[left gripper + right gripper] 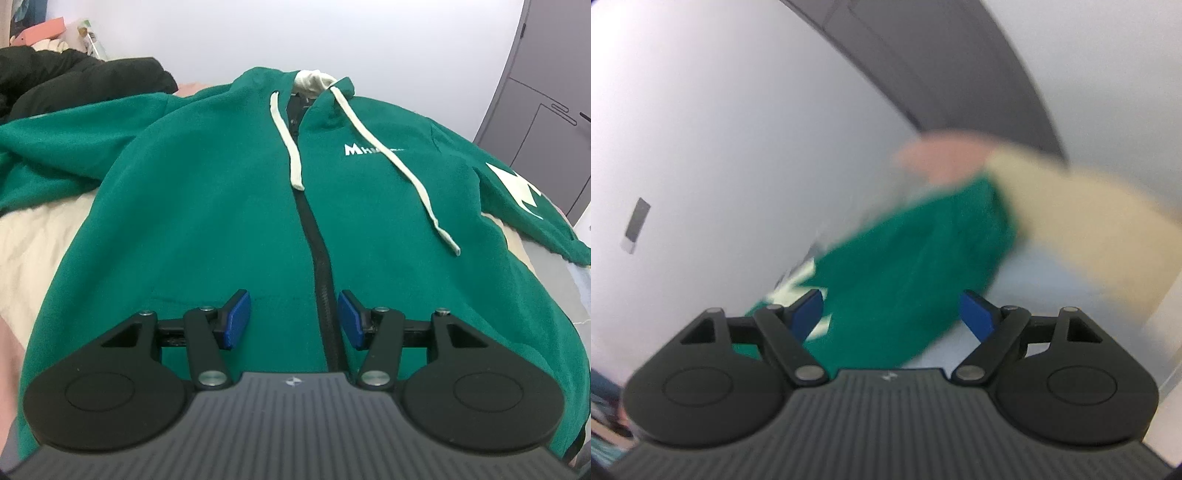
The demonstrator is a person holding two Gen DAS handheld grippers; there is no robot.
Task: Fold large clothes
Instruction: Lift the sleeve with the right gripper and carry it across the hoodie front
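A green zip hoodie (221, 221) lies face up on a bed, hood at the far end, black zipper (321, 280) closed. Two white drawstrings (291, 147) trail down its chest. One sleeve (517, 192) with a white emblem drapes over the right edge; the other spreads left. My left gripper (293, 308) hovers open over the lower front, its blue pads (236, 321) either side of the zipper, nothing between them. The right wrist view is blurred. There my right gripper (892, 308) stands wide open, with the emblem sleeve (905, 258) lying beyond and between its fingers, the pads clear of it.
A cream sheet (33, 251) covers the bed. A heap of black clothing (74, 81) lies at the far left. A grey wardrobe (546, 110) stands to the right against a white wall. Blurred cream bedding (1089, 229) and pink fabric (942, 155) lie past the sleeve.
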